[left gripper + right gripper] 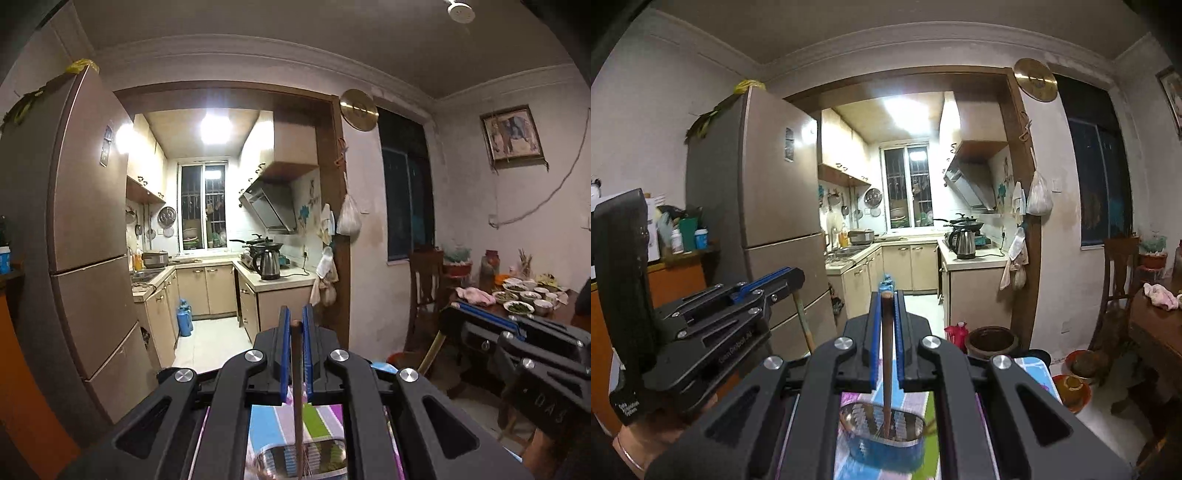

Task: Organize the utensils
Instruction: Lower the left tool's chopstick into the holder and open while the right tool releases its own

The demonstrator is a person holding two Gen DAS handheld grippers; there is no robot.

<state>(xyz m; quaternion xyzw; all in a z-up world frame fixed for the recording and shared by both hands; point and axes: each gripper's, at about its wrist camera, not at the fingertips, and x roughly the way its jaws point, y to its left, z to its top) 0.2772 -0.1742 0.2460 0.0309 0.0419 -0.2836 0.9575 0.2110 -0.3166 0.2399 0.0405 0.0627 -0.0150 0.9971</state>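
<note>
Holding one chopstick each: left hand-held gripper (296,325) clamps chopstick (297,406), right hand-held gripper (886,306) clamps chopstick (886,369); sticks hang toward steel holder (886,439) directly below right one.

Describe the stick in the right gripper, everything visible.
The stick is thin, reddish-brown, wood by its look, with a blunt flat top. It stands nearly upright, clamped between the blue pads of the right gripper, its top just above them. Its lower end hangs over the metal container, possibly inside; contact is unclear.
</note>
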